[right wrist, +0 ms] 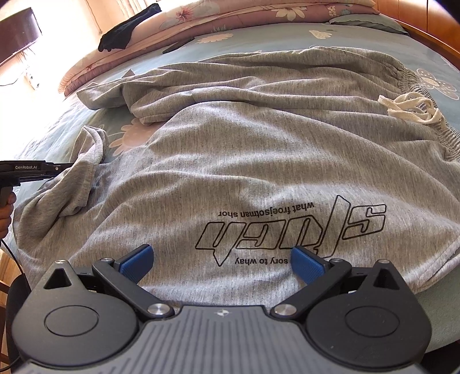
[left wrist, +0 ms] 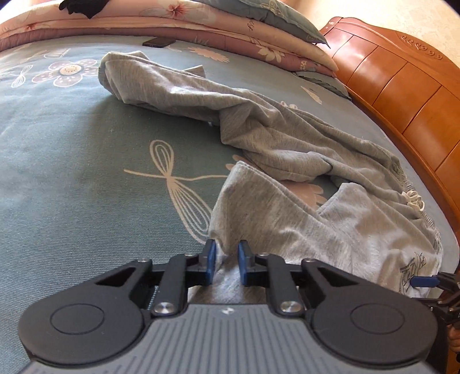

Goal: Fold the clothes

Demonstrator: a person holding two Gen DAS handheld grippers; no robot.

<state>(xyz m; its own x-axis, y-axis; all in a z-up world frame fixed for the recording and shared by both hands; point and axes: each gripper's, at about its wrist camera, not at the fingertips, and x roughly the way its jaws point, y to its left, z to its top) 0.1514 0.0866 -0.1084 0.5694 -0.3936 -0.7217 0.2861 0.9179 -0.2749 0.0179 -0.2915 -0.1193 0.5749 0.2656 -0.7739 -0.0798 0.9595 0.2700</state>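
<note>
- The left gripper [left wrist: 225, 260], at the lower centre of its own view, is pinching a fold of the grey garment [left wrist: 287, 149] between its blue pads.
- The right gripper [right wrist: 222, 263] is hanging spread wide over the printed lettering [right wrist: 290, 227], gripping nothing.
- The garment is lying crumpled across the bed [left wrist: 72, 172], its drawstring [right wrist: 411, 110] at the upper right.

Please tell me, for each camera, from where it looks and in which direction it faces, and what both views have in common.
Left wrist: sits on the left claw, looks down across the bed toward the headboard; its pads pinch the grey clothes.
Right wrist: sits on the open right claw, looks over the printed grey fabric; the left claw and a hand show at the left edge.
Shared: clothes, bed, drawstring, quilts.
</note>
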